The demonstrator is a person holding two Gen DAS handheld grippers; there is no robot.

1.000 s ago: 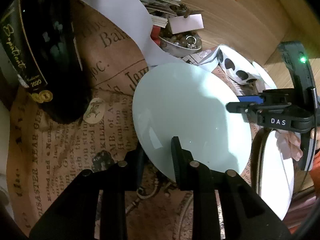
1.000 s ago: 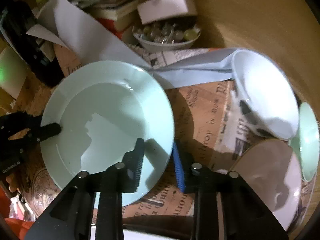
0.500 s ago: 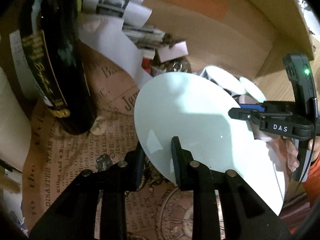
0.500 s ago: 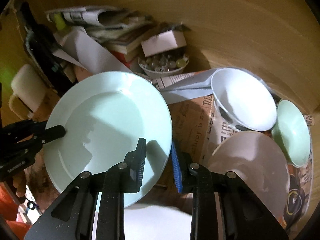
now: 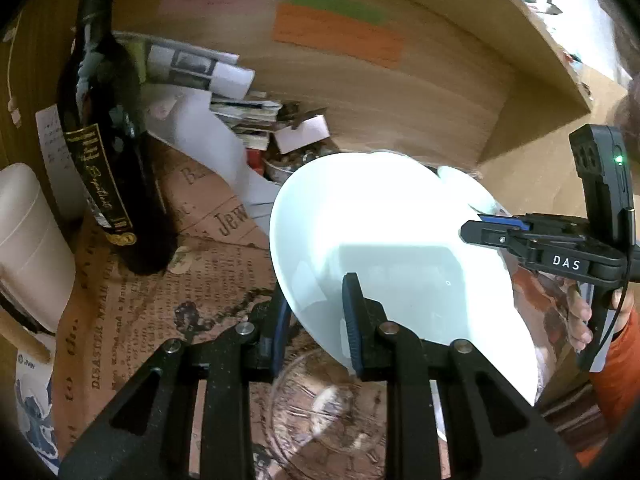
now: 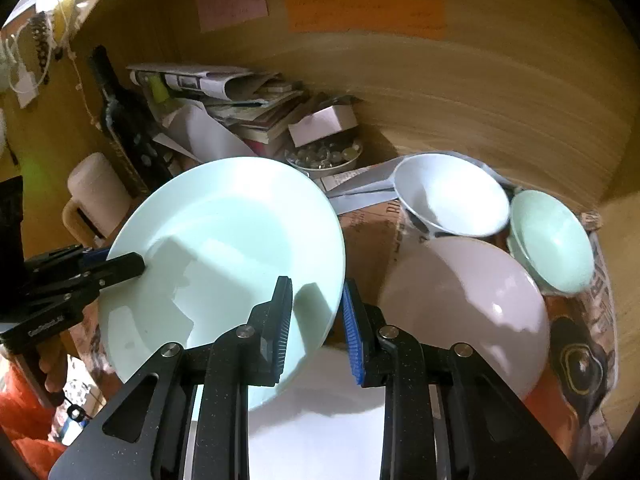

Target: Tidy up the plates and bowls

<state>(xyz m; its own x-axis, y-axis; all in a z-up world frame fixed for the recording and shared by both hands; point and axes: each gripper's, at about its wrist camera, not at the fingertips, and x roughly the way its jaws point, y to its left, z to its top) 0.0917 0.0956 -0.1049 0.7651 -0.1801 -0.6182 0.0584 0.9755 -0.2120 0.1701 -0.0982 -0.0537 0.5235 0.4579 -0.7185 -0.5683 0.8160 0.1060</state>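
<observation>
Plate [image 6: 224, 248], pale green and glazed, is held tilted above the desk [image 5: 132, 320], its opposite rims clamped by the left claw [image 5: 316, 312] and right claw [image 6: 316, 320]; likely stiff, slippery and breakable, it is best gripped at the rim.

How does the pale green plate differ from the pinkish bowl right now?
The pale green plate is shallow, held tilted between the left tongs and the right tongs. The pinkish bowl is deeper, ungripped and lies among the other bowls. Both are plain and glossy.
</observation>
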